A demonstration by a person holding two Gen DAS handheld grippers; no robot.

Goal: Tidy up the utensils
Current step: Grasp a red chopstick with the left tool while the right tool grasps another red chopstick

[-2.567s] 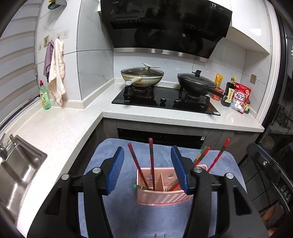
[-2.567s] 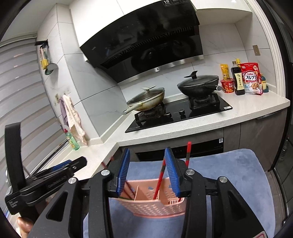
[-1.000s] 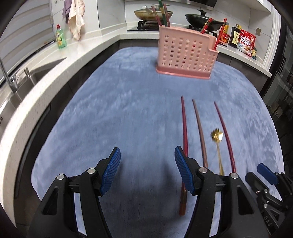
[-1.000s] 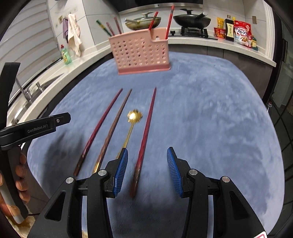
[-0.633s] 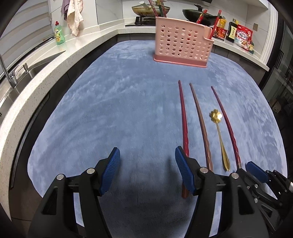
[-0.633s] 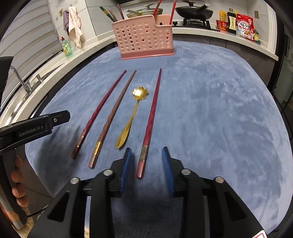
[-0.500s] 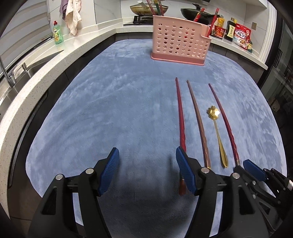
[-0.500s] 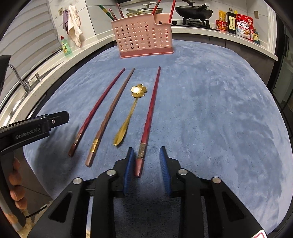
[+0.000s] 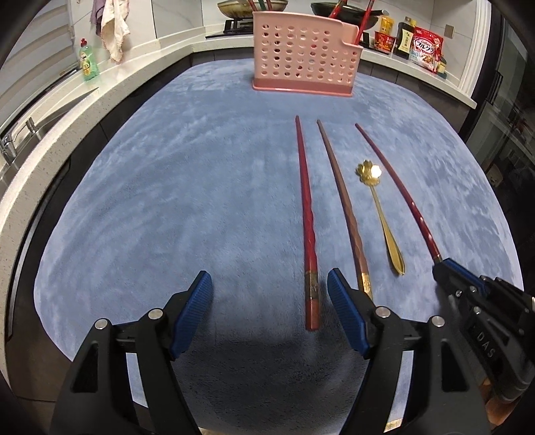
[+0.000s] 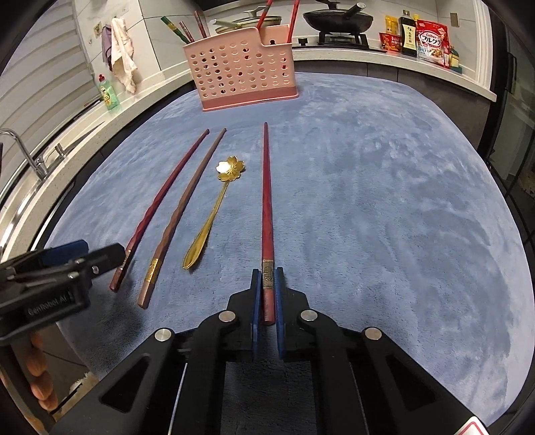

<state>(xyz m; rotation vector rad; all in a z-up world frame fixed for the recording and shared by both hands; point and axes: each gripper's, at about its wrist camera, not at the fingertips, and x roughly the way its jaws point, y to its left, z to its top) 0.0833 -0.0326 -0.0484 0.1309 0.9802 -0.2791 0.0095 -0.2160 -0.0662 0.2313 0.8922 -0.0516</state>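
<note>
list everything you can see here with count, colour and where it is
chopsticks on the mat: 3, two dark red and one brown, side by side in front of the holder
spoon: 1, gold, flower-shaped bowl, between the brown chopstick and the rightmost red one
utensil holder: 1, pink, perforated, far end of the mat, with chopsticks standing in it
mat: 1, blue
dish soap bottle: 1, green, counter on the left
pans on the stove: 2, one pale, one black
left gripper: 1, black with blue pads, jaws opening around the leftmost red chopstick's end, not touching
right gripper: 1, black with blue pads, shut on the rightmost red chopstick
</note>
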